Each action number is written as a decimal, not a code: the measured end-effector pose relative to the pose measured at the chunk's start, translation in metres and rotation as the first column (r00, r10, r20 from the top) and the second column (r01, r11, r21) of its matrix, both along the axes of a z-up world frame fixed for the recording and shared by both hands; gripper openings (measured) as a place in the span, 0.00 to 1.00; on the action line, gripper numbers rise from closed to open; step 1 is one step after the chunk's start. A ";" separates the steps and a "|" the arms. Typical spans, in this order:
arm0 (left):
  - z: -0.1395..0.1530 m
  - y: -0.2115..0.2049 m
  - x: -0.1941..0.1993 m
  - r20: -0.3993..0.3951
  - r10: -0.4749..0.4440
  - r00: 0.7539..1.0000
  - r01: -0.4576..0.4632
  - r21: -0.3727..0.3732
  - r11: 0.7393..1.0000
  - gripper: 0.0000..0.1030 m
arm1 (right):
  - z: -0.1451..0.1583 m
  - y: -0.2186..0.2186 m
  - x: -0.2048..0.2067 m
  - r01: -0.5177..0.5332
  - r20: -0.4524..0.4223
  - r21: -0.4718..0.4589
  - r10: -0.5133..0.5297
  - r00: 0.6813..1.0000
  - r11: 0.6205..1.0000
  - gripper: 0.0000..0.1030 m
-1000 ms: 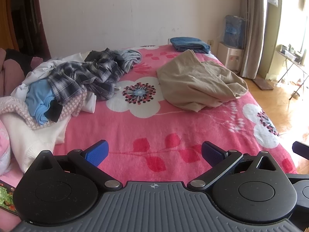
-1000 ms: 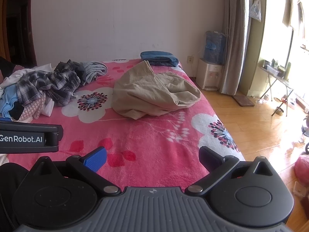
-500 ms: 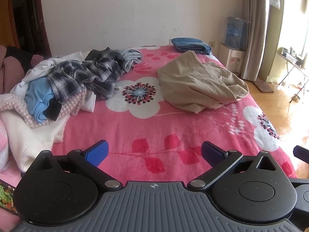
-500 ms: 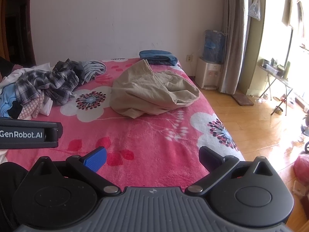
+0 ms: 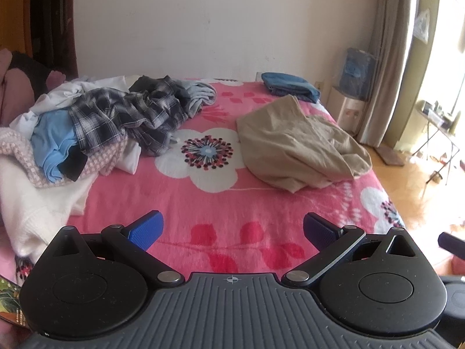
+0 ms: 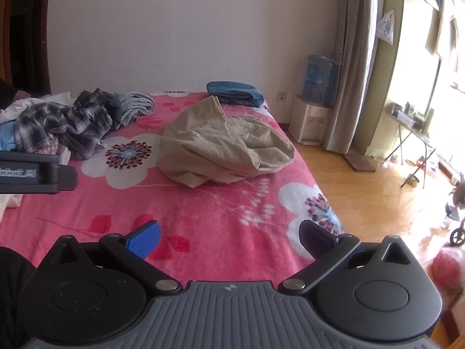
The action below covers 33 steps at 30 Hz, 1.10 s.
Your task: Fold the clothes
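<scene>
left tool (image 5: 231,231) hovering low in frame over pink bed (image 5: 203,209), fingers spread wide, gripping nothing | right tool (image 6: 229,234) likewise gaping, empty | beige garment (image 5: 296,148) lying crumpled right of centre | jumbled clothes pile (image 5: 96,125) sprawling at left | folded blue item (image 5: 290,87), possibly jeans, sitting at far edge

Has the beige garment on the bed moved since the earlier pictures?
No. The beige garment lies crumpled in the same place, just right of the big white flower on the pink blanket; only the cameras shifted slightly.
</scene>
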<state>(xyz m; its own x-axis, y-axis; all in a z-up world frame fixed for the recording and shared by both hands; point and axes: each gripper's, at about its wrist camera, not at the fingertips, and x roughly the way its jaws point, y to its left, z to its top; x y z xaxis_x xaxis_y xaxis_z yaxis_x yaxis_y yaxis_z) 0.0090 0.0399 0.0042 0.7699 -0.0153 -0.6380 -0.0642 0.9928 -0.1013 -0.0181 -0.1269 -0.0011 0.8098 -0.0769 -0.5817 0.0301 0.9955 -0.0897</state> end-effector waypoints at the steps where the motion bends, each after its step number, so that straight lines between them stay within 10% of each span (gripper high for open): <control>1: 0.000 0.002 0.002 -0.002 0.005 1.000 -0.005 -0.009 1.000 1.00 | 0.002 -0.004 0.005 -0.008 0.004 0.000 0.008 1.000 1.000 1.00; 18: 0.005 0.025 0.028 0.005 0.023 1.000 -0.022 -0.104 0.994 1.00 | 0.033 -0.039 0.076 -0.044 -0.025 0.227 0.051 0.998 0.973 1.00; 33: -0.018 -0.039 0.175 0.004 -0.123 0.992 0.122 -0.162 0.979 1.00 | -0.009 -0.089 0.138 -0.019 0.046 0.271 0.006 0.999 0.962 1.00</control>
<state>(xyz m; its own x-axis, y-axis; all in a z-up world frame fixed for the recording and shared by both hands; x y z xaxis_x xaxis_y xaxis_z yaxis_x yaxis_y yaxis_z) 0.1835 0.0008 -0.0143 0.7522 -0.2125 -0.6238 0.0555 0.9636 -0.2614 0.1196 -0.2157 -0.0104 0.8351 0.0890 -0.5429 0.0154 0.9827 0.1847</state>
